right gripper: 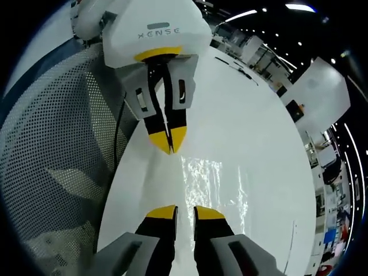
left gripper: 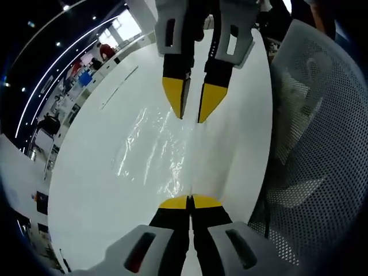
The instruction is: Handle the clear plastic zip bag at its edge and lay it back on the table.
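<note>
Left gripper view: left gripper (left gripper: 189, 201) at bottom, its 2 yellow-tipped jaws pressed together on the near edge of the clear plastic zip bag (left gripper: 150, 150). Right gripper (left gripper: 193, 99) enters from the top, jaws slightly parted, tips at the bag's far edge; whether they touch the film cannot be told.

Item: 1 zip bag, transparent, wrinkled, glinting. Location: flat on the white table (left gripper: 103, 172), between the 2 grippers.

Handling, judged: very light, limp, slick; likely to sag and slide when lifted, and thin enough to slip from a shallow pinch. Best hold is at the edge strip, where the film can be caught without pressing into the table.

Right gripper view: right gripper (right gripper: 185, 213) at bottom, jaws apart with a gap between them, holding nothing. Left gripper (right gripper: 168, 140) opposite, jaws closed. Zip bag (right gripper: 211, 185) glints just beside and beyond the right jaws.

View differences: left gripper view shows the bag's full crumpled spread; right gripper view shows the gap between the right jaws plainly. A white mesh chair back (left gripper: 319, 132) stands beside the table.
</note>
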Tool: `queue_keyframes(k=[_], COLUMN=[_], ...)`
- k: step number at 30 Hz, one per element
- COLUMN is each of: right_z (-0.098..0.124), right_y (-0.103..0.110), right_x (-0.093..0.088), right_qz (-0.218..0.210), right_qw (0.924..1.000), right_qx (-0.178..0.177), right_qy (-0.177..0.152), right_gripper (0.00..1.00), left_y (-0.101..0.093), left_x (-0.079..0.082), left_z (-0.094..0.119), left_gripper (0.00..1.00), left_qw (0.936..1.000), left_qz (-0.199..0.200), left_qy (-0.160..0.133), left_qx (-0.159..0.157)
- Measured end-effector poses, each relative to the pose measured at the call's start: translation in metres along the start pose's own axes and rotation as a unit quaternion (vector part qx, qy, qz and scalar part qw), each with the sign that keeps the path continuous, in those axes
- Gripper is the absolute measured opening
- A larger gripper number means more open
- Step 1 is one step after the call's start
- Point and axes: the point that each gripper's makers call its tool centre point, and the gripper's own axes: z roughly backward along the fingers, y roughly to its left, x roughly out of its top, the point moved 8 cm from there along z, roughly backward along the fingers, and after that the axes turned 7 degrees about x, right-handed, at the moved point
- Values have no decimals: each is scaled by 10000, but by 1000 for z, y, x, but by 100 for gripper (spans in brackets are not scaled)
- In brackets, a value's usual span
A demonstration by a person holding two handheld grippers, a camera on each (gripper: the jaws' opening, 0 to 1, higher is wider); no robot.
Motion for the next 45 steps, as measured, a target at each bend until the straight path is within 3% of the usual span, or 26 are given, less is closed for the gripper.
queue_keyframes(k=[9, 14, 25, 31, 35, 37, 40, 45], right_z=[-9, -15, -12, -11, -11, -11, -11, -10], right_y=[4, 5, 5, 4, 3, 2, 2, 1], right_x=[-5, -10, -11, -13, -14, -14, -14, -14], right_qz=[-86, -579, -707, -738, -823, -858, -932, -1027], right_qw=[9999, 9983, 9975, 9973, 9966, 9963, 9956, 9946], right_qx=[92, 87, 30, 5, -23, -39, -88, -152], right_qy=[83, -15, -40, 0, 12, 20, 27, 40], right_gripper=[4, 0, 0, 0, 0, 0, 0, 0], left_y=[1, 2, 4, 7, 8, 9, 8, 11], left_x=[-1, 1, 2, 1, -3, -4, -7, -11], left_z=[0, 1, 0, -2, -3, -3, -3, -5], left_gripper=[0, 0, 0, 26, 29, 30, 31, 32], left_qw=[10000, 9999, 9996, 9992, 9991, 9976, 9958, 9943], left_qz=[35, 49, 80, 21, 136, 502, 744, 888], left_qy=[-50, -95, -204, -236, -229, -271, -272, -251], left_qx=[13, 55, 186, 336, 337, 397, 452, 526])
